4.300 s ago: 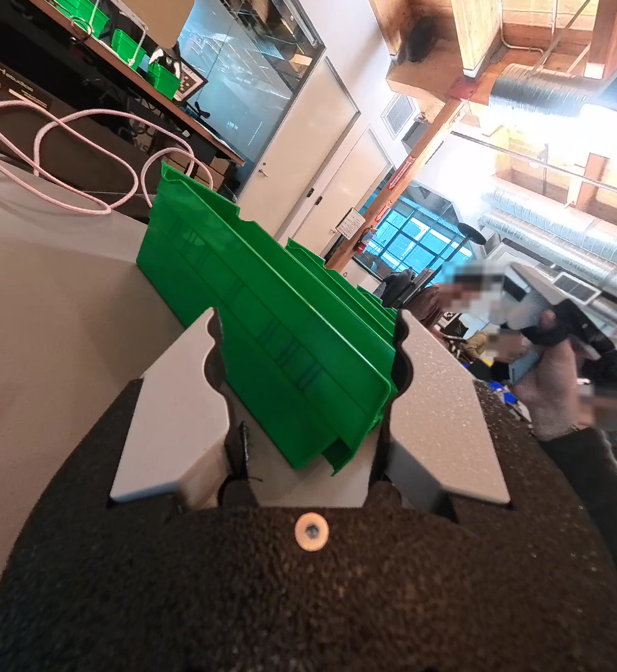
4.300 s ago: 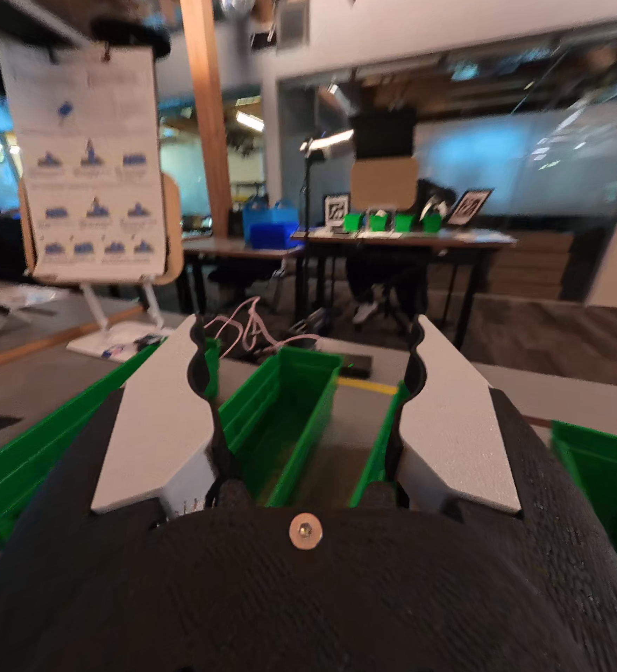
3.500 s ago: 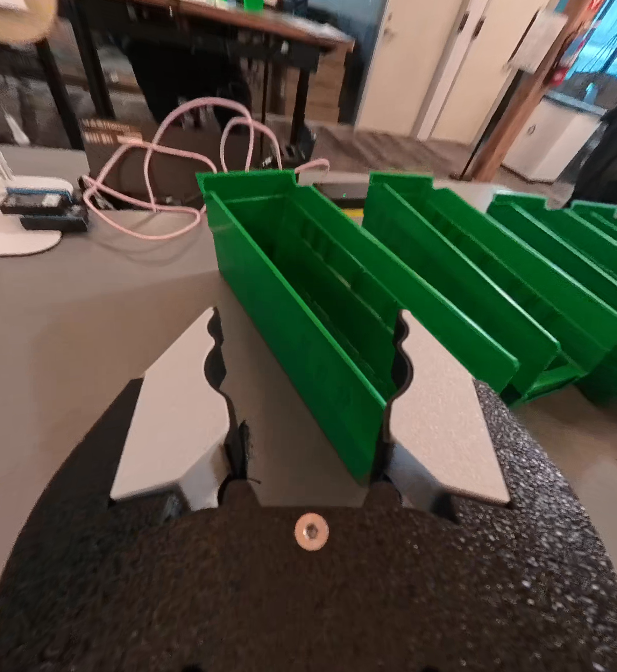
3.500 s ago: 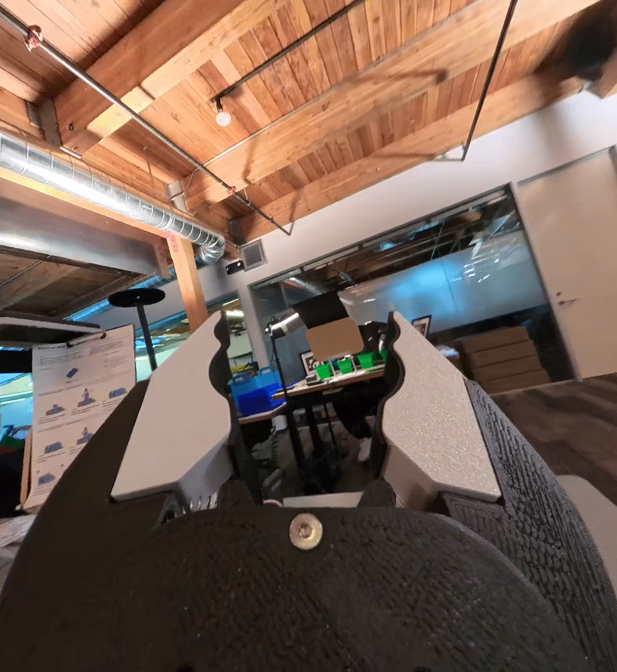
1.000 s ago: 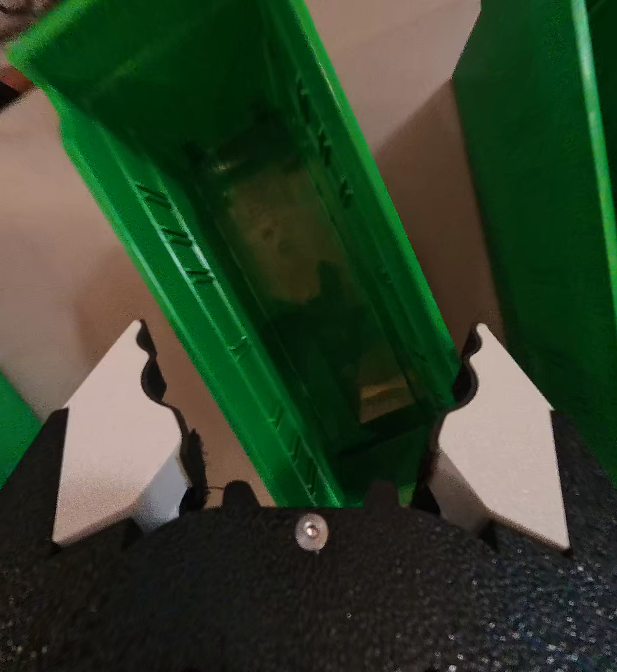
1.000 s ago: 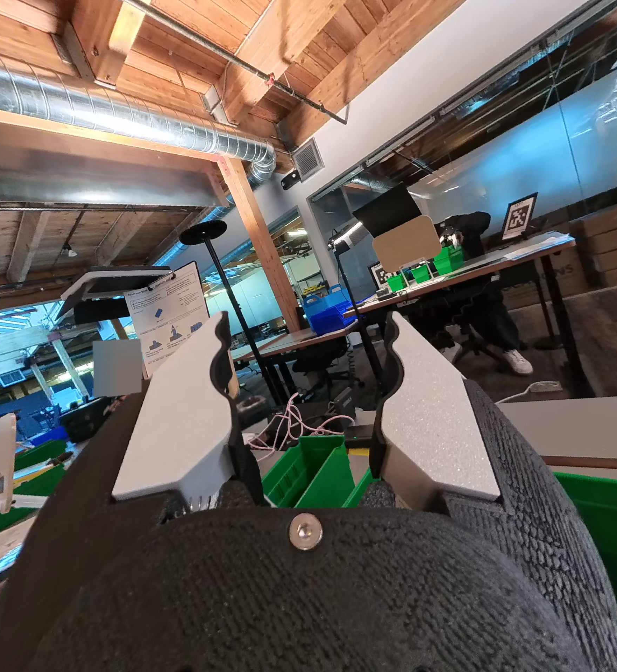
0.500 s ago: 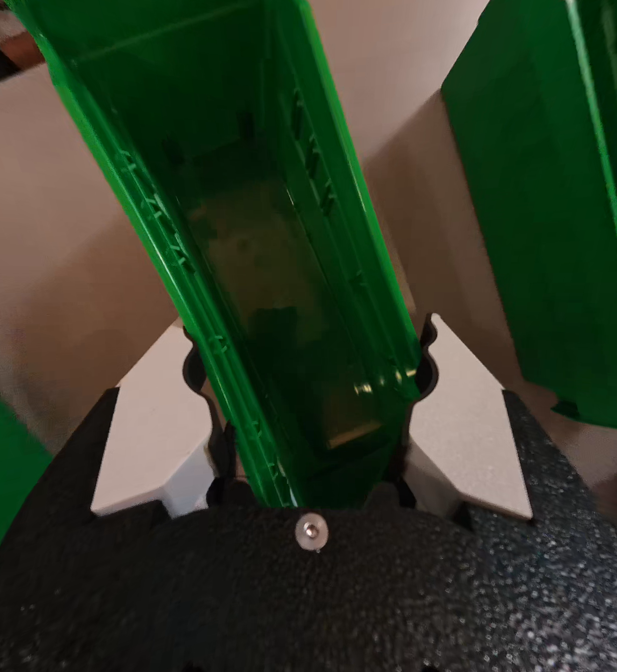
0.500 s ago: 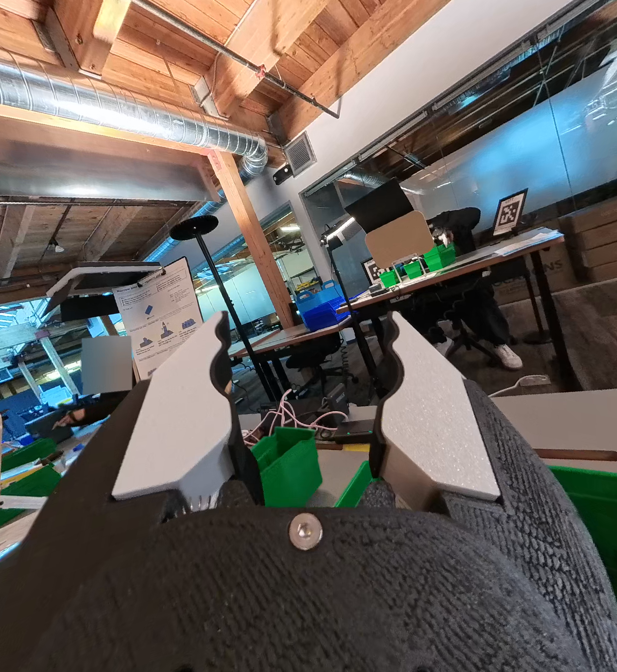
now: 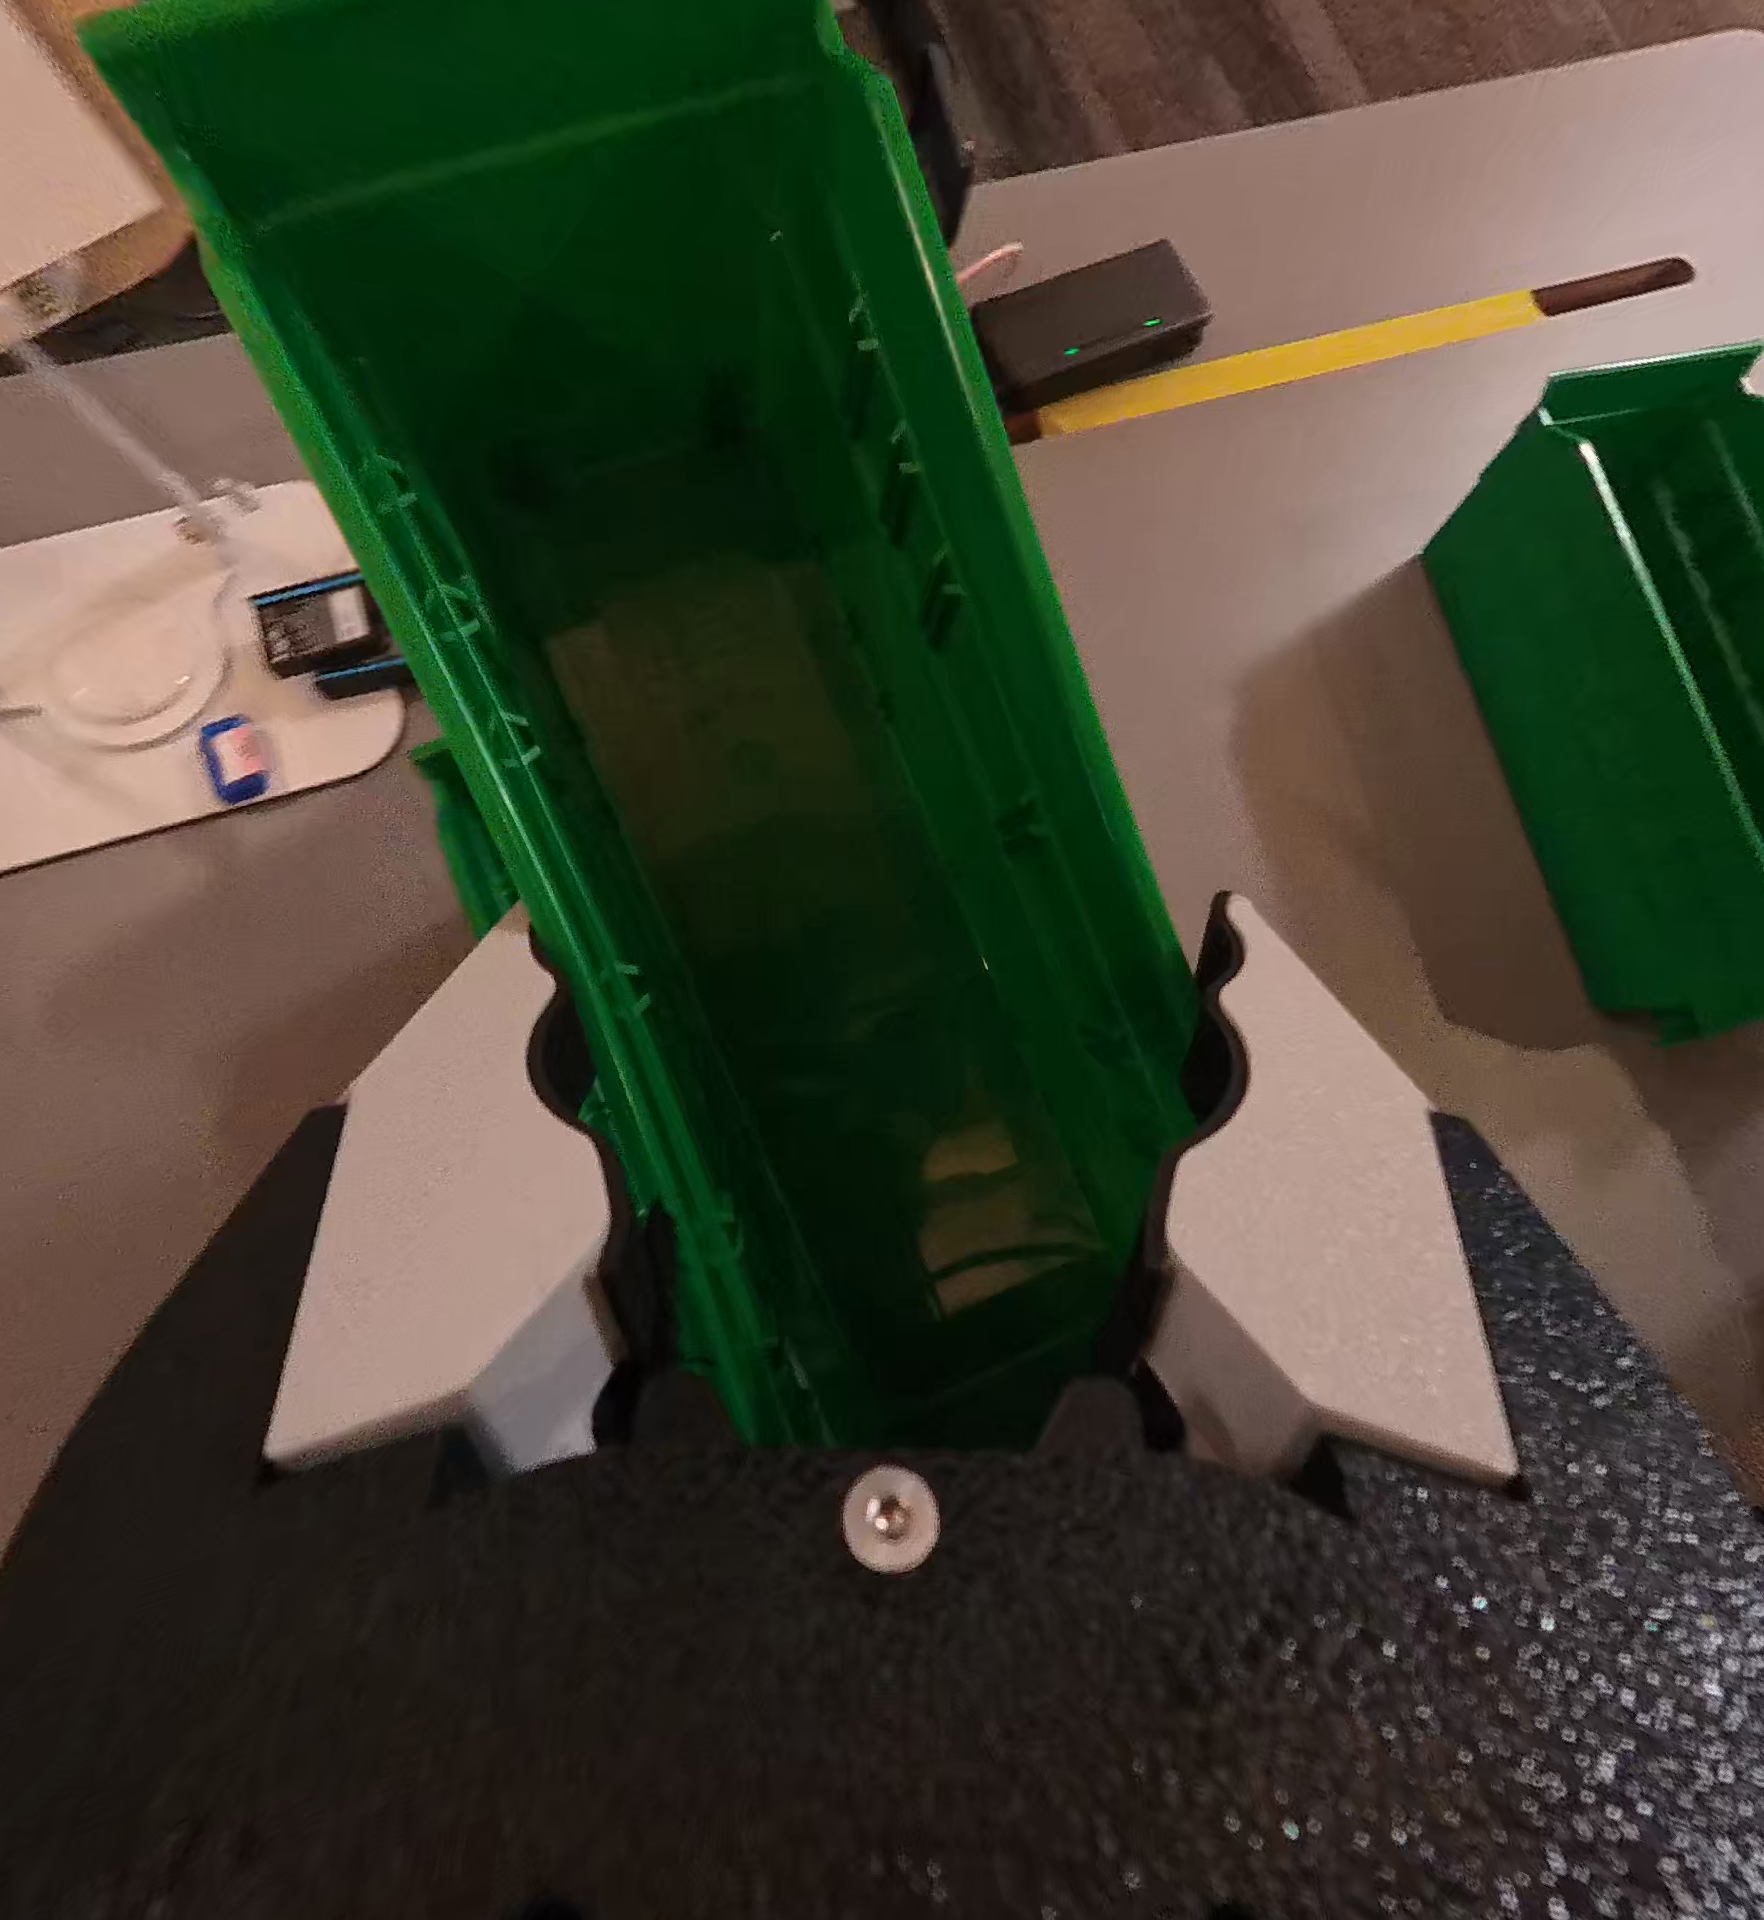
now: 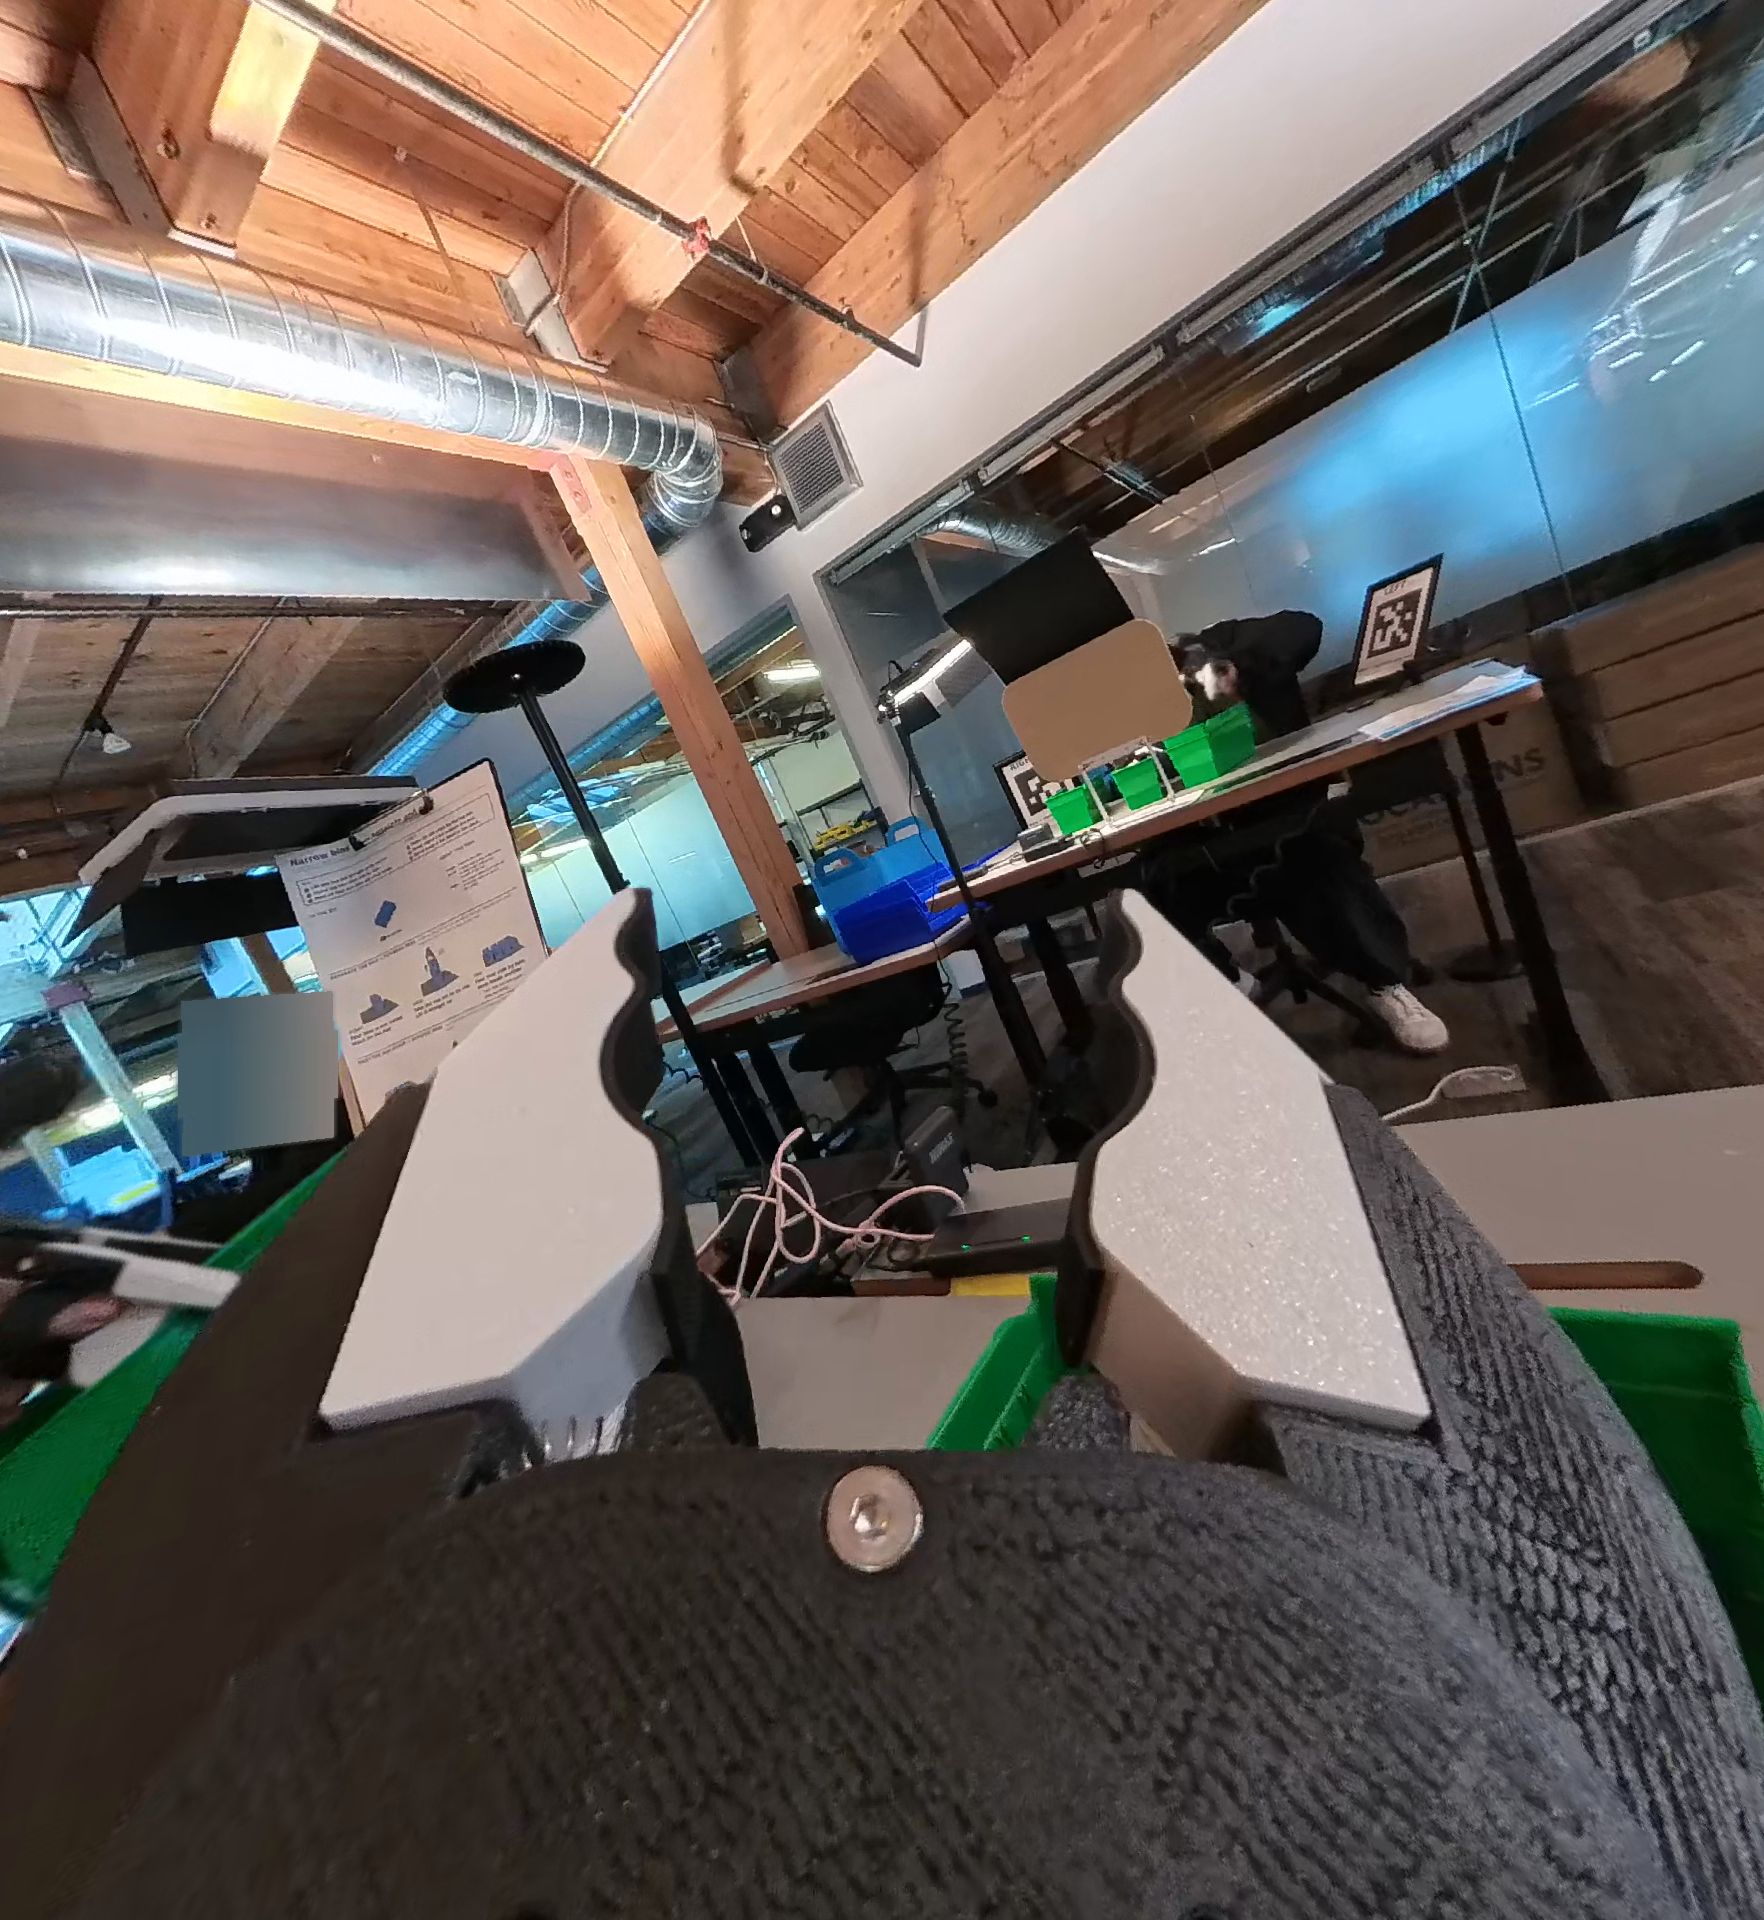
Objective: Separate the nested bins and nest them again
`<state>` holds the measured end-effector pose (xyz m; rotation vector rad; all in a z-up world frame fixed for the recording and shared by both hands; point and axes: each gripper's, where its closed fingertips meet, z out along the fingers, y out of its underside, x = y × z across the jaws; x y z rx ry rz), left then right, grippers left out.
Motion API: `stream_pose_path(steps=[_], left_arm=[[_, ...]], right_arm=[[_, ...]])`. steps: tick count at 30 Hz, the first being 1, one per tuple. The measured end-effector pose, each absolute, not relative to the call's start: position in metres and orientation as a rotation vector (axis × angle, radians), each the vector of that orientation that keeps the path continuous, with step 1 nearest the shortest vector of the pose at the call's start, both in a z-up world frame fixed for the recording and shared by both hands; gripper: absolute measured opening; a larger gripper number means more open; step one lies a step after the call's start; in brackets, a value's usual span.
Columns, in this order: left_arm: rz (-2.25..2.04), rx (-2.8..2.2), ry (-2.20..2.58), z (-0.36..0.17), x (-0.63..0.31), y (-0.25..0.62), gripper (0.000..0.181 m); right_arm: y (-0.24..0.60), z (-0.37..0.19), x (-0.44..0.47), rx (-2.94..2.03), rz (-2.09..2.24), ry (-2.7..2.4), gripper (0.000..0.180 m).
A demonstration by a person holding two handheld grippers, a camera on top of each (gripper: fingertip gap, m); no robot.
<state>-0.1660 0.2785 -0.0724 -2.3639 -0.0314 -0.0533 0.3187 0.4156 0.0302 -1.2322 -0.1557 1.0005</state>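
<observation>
Grey counter [image 9: 1377, 582] fills most of the left wrist view, with a yellow strip [image 9: 1273, 358] and a black box [image 9: 1091, 312] along its far edge. The left gripper [image 9: 873, 1023] has its fingers clamped on both long walls of a narrow green bin [image 9: 753, 623], lifted and tilted over the counter. A second bin [image 9: 1667, 707] sits well apart toward the right edge.

To nest well, I'd line the held bin's length up with the other's before lowering it squarely, so the walls don't jam.

The right gripper [image 10: 878, 1039] points at the room, fingers spread around nothing. Another green bin [image 10: 1688, 1455] below it is mostly hidden. Whether a slim green edge [image 9: 467, 842] beside the held bin belongs to a further bin is unclear.
</observation>
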Motion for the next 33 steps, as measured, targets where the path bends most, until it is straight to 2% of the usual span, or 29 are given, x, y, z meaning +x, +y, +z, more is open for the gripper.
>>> stream_pose_path(steps=[4,11,33], left_arm=[[-0.018,-2.358,-0.089,-0.077,-0.195,0.251,0.119],[-0.088,-2.431,-0.118,-0.12,-0.206,0.228,0.119],[-0.104,-2.496,-0.045,-0.161,-0.208,0.252,0.121]], right_arm=[[0.416,0.03,0.32,-1.235,0.993,-0.15,0.084],[0.417,0.029,0.314,-1.245,0.99,-0.164,0.084],[0.422,0.025,0.311,-1.267,0.984,-0.164,0.085]])
